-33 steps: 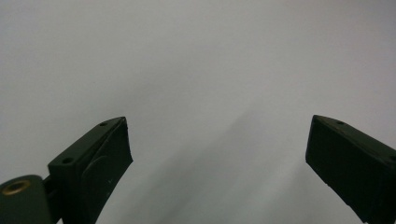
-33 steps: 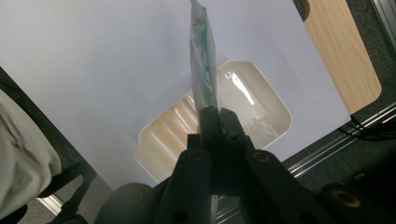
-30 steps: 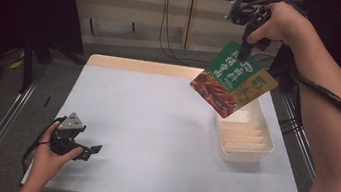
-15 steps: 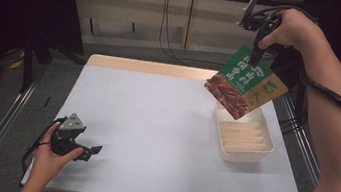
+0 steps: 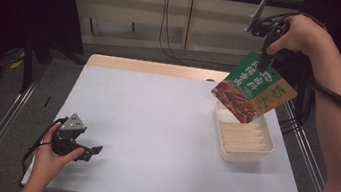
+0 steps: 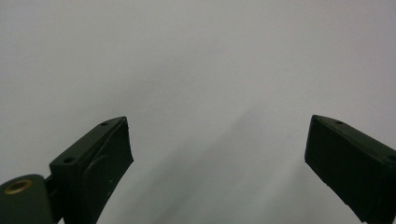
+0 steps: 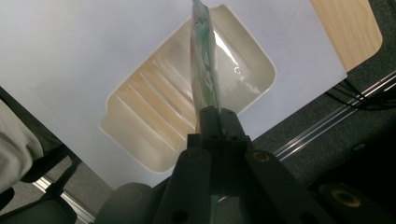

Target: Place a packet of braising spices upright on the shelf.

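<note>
While right gripper pinches it, green food packet shows unreadable white characters.

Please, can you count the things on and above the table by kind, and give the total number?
Green snack packet, held in the right tongs: 1
White ridged tray: 1
Tongs, counting the left tongs: 2
Total: 4
</note>
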The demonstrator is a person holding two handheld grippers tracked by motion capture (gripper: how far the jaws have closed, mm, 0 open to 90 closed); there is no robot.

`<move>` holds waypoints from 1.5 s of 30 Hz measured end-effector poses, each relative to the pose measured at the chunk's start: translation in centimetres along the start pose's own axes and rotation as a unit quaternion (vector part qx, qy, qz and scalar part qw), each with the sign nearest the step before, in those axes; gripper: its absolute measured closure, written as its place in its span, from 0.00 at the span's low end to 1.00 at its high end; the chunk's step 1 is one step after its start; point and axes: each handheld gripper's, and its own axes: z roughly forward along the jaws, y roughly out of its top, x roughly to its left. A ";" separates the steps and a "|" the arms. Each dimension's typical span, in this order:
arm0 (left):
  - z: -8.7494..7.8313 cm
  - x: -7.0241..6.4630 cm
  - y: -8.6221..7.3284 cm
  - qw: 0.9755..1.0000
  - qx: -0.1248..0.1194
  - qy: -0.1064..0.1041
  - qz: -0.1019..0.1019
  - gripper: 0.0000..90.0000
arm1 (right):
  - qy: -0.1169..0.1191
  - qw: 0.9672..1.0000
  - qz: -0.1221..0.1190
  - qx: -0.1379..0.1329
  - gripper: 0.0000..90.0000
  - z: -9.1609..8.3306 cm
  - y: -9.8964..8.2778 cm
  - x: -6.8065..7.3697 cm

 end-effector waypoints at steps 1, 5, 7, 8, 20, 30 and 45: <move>0.0 0.0 0.0 1.000 0.000 0.001 0.000 0.08 | 0.000 1.000 0.001 0.004 1.00 0.2 -0.2 -0.1; 0.0 0.0 0.0 1.000 -0.001 0.001 0.000 0.08 | 0.001 1.000 0.001 0.009 1.00 0.6 -0.6 -0.2; 0.1 -0.1 0.0 1.000 0.000 0.001 0.000 0.08 | 0.004 1.000 0.000 0.012 1.00 0.9 -0.7 -0.2; 0.1 -0.1 0.0 1.000 0.000 0.002 0.000 0.08 | 0.003 1.000 0.002 0.012 1.00 1.1 -0.9 -0.2; 0.1 -0.1 0.1 1.000 0.002 0.003 0.000 0.08 | 0.011 1.000 0.000 0.028 1.00 3.1 -0.7 -0.3; 0.2 -0.2 0.1 1.000 0.004 0.003 0.004 0.08 | 0.007 1.000 0.005 0.028 1.00 3.8 -0.6 -0.6; 0.5 -0.4 0.1 1.000 0.005 -0.001 0.005 0.08 | -0.002 0.999 0.035 -0.009 1.00 4.0 -2.4 -1.1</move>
